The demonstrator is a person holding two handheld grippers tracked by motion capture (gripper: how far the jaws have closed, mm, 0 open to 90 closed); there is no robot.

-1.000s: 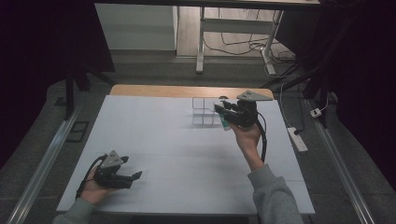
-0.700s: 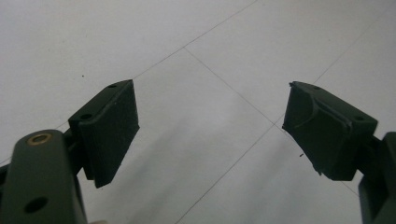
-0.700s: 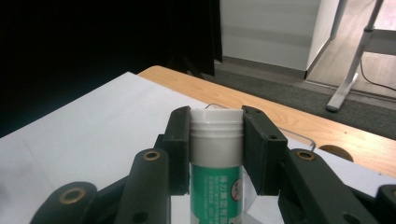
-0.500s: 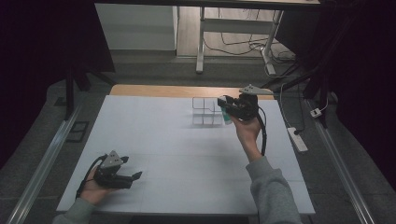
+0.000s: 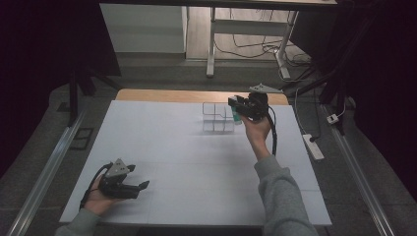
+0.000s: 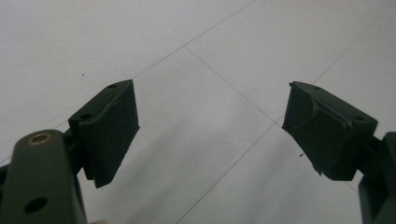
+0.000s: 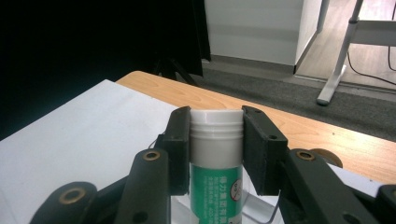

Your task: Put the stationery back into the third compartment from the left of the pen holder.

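While we hold one gripper in each hand, we count two grippers, one bottle and one clear divided box on the table (image 5: 162, 147); the right gripper (image 5: 235, 109) sits at the far side of the white surface, its two jaws clamped on the sides of the bottle (image 7: 215, 158); the bottle is upright, one white cap on top, green label below, gripped just under the cap; in the right gripper view the pads (image 7: 180, 140) press flat against the cap from both sides; in the high view the bottle (image 5: 237, 118) shows as a green patch just below the jaws, at the right edge of the clear box (image 5: 216, 118); we count four compartments in the box that we can make out, two by two; which compartment the bottle is over we cannot tell; the left gripper (image 5: 140, 187) rests low at the near left corner of the table, well apart from the box; its two jaws stand wide apart with bare table between them; one wooden strip (image 5: 162, 95) runs along the far edge of the table.
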